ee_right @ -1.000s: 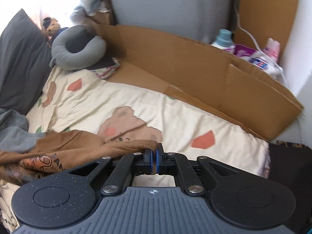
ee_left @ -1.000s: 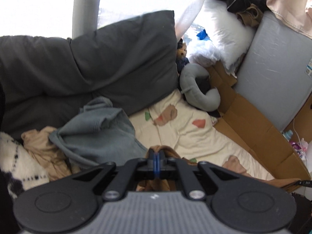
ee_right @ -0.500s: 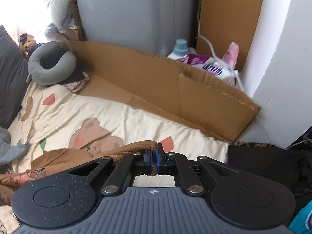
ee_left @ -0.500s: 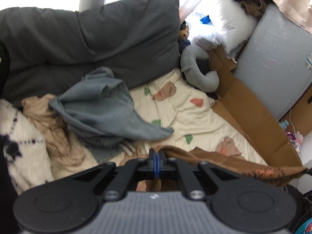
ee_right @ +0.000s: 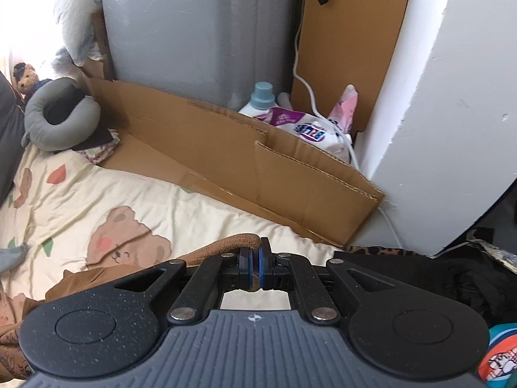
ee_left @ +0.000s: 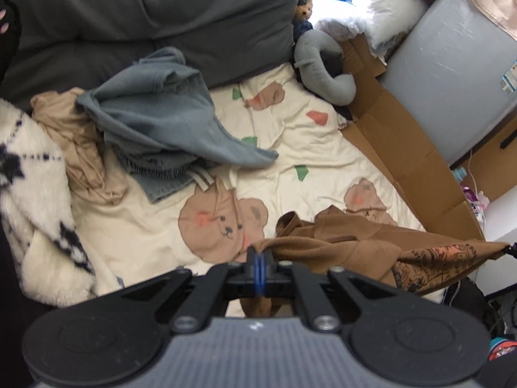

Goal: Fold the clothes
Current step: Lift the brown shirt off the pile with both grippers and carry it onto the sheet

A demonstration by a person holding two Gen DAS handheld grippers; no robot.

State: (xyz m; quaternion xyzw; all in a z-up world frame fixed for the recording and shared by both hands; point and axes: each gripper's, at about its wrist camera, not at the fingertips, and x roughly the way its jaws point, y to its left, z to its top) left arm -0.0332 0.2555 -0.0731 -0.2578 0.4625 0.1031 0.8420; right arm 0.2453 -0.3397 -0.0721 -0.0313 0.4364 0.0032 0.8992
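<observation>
While stretched between both clamped grippers (left [ee_left: 258, 260], right [ee_right: 253, 258]), brown garment [ee_left: 355, 245], above bedsheet [ee_left: 145, 226]

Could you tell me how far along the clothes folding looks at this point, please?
Early on: nothing looks folded yet. In hand: the left gripper and right gripper are each shut on an edge of the brown garment, stretched between them over the bear-print sheet. Left: folding it, then the crumpled grey-blue garment and tan garment.

Right hand-held gripper [ee_right: 255, 260] clamps brown garment [ee_right: 223, 245] over bear-print sheet [ee_right: 97, 194].
</observation>
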